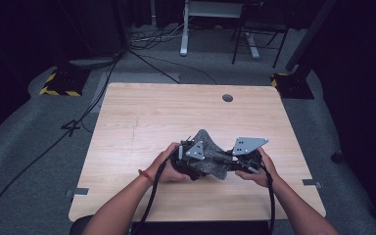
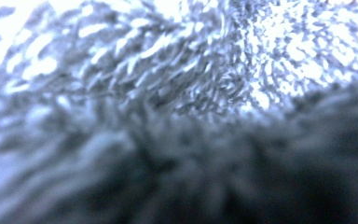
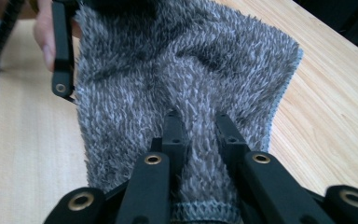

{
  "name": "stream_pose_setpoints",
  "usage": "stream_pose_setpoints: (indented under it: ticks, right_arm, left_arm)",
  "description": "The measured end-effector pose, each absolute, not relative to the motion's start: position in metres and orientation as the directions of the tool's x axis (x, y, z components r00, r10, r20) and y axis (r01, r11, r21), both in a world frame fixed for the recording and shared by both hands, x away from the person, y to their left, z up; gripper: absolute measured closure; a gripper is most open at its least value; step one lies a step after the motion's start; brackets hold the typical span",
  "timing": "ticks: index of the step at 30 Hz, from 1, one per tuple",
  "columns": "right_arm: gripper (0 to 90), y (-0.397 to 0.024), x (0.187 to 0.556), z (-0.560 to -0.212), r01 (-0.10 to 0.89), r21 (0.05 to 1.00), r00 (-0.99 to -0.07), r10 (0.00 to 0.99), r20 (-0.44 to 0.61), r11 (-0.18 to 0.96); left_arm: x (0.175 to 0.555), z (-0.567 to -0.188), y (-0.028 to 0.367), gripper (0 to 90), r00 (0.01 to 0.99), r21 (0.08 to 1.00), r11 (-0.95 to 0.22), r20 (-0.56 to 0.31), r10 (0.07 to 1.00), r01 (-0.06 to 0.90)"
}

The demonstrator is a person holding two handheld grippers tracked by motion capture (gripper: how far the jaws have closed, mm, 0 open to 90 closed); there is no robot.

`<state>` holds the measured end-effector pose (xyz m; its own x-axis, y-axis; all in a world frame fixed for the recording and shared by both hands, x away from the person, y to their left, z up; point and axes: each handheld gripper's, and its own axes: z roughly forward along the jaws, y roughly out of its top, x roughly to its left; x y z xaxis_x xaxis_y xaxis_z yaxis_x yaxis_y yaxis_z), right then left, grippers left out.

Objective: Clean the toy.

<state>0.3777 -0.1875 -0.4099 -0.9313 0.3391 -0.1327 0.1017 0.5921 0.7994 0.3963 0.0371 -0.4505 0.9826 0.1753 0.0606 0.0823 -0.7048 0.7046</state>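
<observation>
1. High view: a person's two forearms come in from the near edge of a light wooden worktop (image 1: 142, 112), each hand holding a gripper, and a fuzzy grey cloth (image 1: 210, 154) is bunched between them near the front middle of the worktop.
2. The left gripper (image 1: 190, 157) is at the cloth's left side, the right gripper (image 1: 242, 159) at its right side; both touch the cloth.
3. Right gripper view: the right gripper's (image 3: 200, 122) fingers (image 3: 173, 133) stand a little apart with a fold of the cloth (image 3: 186, 70) bunched between them, clamped on it near its stitched hem.
4. In that same view the cloth spreads away over the worktop (image 3: 335, 107), and a black part of the left gripper (image 3: 63, 51) sits at its far left edge beside a hand.
5. Left gripper view: blurred grey cloth (image 2: 177, 93) pile sits right against the lens; I cannot tell how the left fingers stand.
</observation>
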Motion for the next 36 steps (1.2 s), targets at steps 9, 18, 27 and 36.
stream_pose_setpoints:
  ticks: [9,18,27,36]
  right_arm:
    - [78.1,-0.197,0.379,-0.411,0.124,0.782,-0.914,0.377,-0.15,0.611]
    - [78.1,-0.207,0.38,-0.412,0.132,0.761,-0.893,0.409,-0.187,0.636]
    - [78.0,-0.212,0.375,-0.405,0.114,0.789,-0.893,0.41,-0.185,0.604]
    - [78.1,-0.187,0.359,-0.402,0.044,0.781,-0.919,0.333,-0.213,0.623]
  left_arm:
    - [0.392,-0.448,0.038,33.8,0.984,0.718,-0.693,0.064,0.165,0.07]
    - [0.393,-0.449,0.041,33.7,0.985,0.718,-0.692,0.055,0.164,0.076]
    - [0.392,-0.447,0.041,33.7,0.985,0.715,-0.696,0.067,0.162,0.066]
    - [0.389,-0.444,0.041,33.8,0.985,0.727,-0.685,0.083,0.152,0.044]
